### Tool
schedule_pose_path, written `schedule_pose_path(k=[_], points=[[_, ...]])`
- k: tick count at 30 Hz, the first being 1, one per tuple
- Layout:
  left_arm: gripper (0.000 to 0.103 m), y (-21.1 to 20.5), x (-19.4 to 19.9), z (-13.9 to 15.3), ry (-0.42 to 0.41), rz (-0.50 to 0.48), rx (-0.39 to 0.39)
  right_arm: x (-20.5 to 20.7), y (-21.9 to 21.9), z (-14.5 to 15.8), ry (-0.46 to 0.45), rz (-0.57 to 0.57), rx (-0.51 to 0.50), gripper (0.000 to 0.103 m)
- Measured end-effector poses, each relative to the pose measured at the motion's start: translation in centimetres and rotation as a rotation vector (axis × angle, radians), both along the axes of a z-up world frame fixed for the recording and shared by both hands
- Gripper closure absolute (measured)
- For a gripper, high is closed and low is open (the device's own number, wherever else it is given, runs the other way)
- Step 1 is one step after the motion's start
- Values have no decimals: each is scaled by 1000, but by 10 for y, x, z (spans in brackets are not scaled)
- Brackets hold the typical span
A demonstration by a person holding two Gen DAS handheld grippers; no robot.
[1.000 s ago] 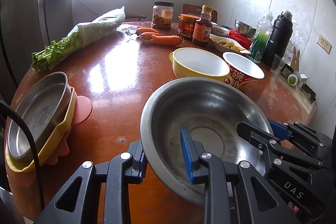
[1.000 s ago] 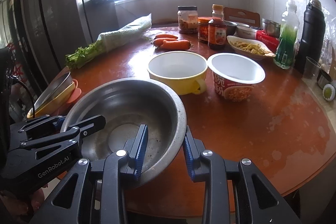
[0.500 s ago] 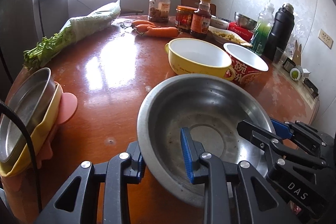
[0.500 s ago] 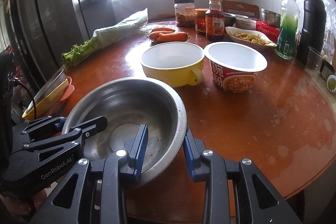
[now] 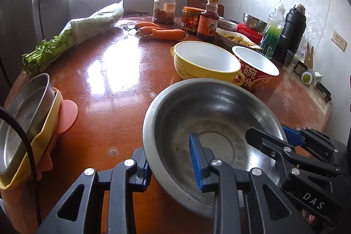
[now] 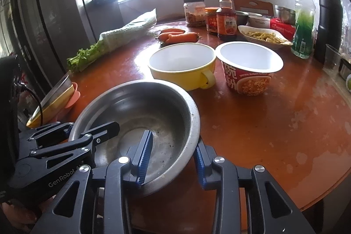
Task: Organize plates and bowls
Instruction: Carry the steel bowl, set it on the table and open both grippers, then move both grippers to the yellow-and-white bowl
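Note:
A steel bowl (image 5: 208,120) (image 6: 142,115) sits low over the near part of the red-brown round table (image 5: 109,80). My left gripper (image 5: 170,159) (image 6: 92,126) straddles its left rim; one finger stays against the outer wall while the jaws begin opening. My right gripper (image 6: 173,146) (image 5: 272,135) straddles the right rim. Its jaws are opening and the inner pad (image 6: 144,157) stands off the wall. Just behind are a yellow handled bowl (image 5: 206,63) (image 6: 182,63) and a red paper noodle bowl (image 5: 254,67) (image 6: 248,67). At the table's left edge a steel tray tops yellow and pink plates (image 5: 26,115) (image 6: 54,98).
At the back lie carrots (image 5: 164,33), bagged greens (image 5: 72,36), jars and a sauce bottle (image 5: 208,19), a dish of food (image 5: 237,38), a green bottle (image 5: 273,30) and a black flask (image 5: 291,32). The table's front edge (image 6: 318,190) curves close on the right.
The steel bowl and both grippers have edged a little closer to the yellow bowl. The right gripper's pads now stand slightly farther apart.

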State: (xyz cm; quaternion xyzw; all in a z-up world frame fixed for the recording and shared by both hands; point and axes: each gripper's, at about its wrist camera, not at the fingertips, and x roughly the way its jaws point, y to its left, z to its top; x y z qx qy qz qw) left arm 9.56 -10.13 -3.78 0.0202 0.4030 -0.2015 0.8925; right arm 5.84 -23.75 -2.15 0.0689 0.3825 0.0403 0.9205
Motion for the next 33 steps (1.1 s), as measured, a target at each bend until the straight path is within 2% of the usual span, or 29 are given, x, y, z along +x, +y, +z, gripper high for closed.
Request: schedule_pose_path(k=[2,4,11,20,33], points=[[67,1,-1,2,1,1,-11,-1,-1,2,-4,-12,-8,57],[60,4,-2,5,-5,4,-26,-4,-4,6,-21,-18,6,55],[43,11,-8,19,-34,4,-50,-9,-10,17,-47,-36,25,51],[41,14,-8,40,-65,13,-41,-9,-19,28,-71,-53,47,50],[39,-3,23,52,-21,30,-6,28,-36,24,-34,-73,77,50]])
